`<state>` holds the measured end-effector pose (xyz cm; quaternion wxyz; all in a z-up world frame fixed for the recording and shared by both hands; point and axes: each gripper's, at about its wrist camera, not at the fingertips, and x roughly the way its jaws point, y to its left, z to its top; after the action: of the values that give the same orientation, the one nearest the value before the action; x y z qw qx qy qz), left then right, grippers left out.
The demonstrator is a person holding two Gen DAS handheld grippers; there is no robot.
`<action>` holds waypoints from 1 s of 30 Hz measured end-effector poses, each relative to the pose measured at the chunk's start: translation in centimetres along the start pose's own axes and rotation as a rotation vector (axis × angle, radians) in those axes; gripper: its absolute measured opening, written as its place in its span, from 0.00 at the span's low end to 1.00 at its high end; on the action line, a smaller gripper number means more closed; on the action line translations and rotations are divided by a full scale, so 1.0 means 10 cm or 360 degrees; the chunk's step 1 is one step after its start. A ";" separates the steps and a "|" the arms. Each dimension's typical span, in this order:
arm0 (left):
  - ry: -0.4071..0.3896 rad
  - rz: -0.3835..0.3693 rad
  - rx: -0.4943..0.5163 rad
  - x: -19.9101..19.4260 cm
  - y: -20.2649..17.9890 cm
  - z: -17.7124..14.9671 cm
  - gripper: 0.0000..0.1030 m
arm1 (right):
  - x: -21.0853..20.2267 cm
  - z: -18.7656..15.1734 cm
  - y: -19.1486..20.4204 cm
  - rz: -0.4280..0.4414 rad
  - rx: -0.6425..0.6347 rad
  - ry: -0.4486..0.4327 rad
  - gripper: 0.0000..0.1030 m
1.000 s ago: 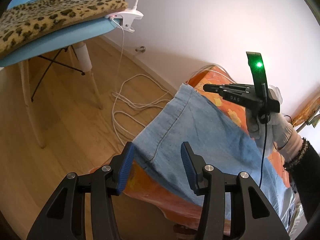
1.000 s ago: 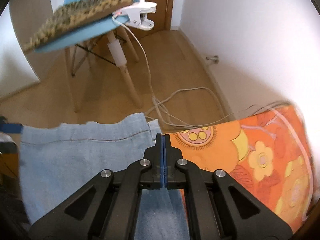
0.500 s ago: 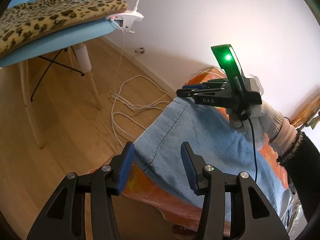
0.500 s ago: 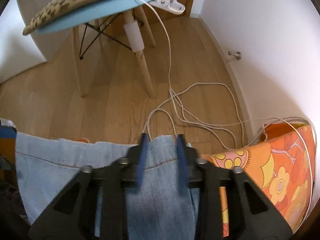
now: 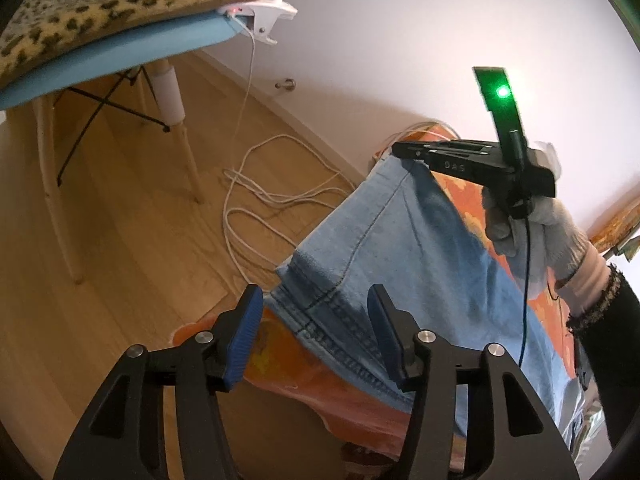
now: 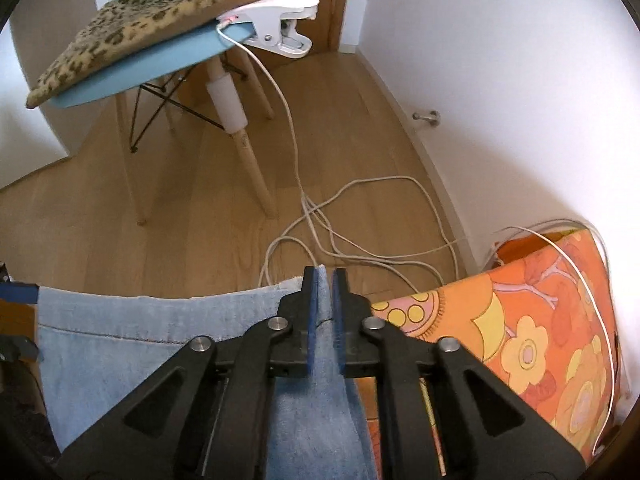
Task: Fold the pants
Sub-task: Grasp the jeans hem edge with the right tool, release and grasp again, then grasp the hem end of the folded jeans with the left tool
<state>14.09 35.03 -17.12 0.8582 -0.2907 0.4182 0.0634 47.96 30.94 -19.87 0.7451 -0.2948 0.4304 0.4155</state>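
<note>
Light blue jeans lie on an orange flowered table cover, the leg hem at the table's end. My left gripper is open, its blue pads either side of the near hem corner, not closed on it. My right gripper is shut on the far hem corner of the jeans and lifts it slightly; in the left wrist view it pinches the cloth, held by a gloved hand.
A blue chair with a leopard cushion stands on the wooden floor beyond the table end. A white clip lamp hangs on its seat. White cables loop on the floor by the wall. The orange cover lies to the right.
My right gripper opened, went to the far hem corner and closed on it, lifting the cloth. My left gripper moved closer to the near hem corner, still open.
</note>
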 end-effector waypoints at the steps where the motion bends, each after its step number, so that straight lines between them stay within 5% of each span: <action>1: 0.0013 -0.0006 -0.0020 0.03 0.03 0.00 0.52 | -0.03 0.00 0.02 0.0000 0.0008 -0.0011 0.15; 8: 0.0060 -0.0149 -0.0276 0.20 0.22 0.09 0.52 | -0.48 -0.24 0.11 0.0032 0.0063 -0.0101 0.16; 13: 0.0049 -0.0172 -0.0303 0.25 0.21 0.09 0.49 | -0.67 -0.46 0.14 0.0115 0.0135 -0.0066 0.16; 19: -0.0051 -0.0162 -0.0155 0.14 0.02 0.15 0.13 | -0.79 -0.56 0.23 0.0171 0.0191 -0.0050 0.17; 23: -0.0130 -0.0152 -0.0034 0.01 -0.14 0.17 0.10 | -0.83 -0.50 0.19 0.0298 0.0343 -0.0039 0.17; 25: -0.0139 -0.0162 0.0015 -0.01 -0.20 0.16 0.10 | -0.86 -0.44 0.20 0.0373 0.0405 -0.0039 0.23; 27: -0.0152 -0.0117 0.0056 -0.03 -0.24 0.12 0.10 | -0.85 -0.39 0.23 0.0405 0.0454 -0.0027 0.49; 30: -0.0131 -0.0058 0.0011 -0.01 -0.15 0.11 0.14 | -0.76 -0.30 0.37 0.0467 0.0465 0.0028 0.49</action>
<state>15.24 34.44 -15.84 0.8767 -0.2924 0.3775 0.0582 41.40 27.58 -14.77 0.7076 -0.1215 0.5310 0.4501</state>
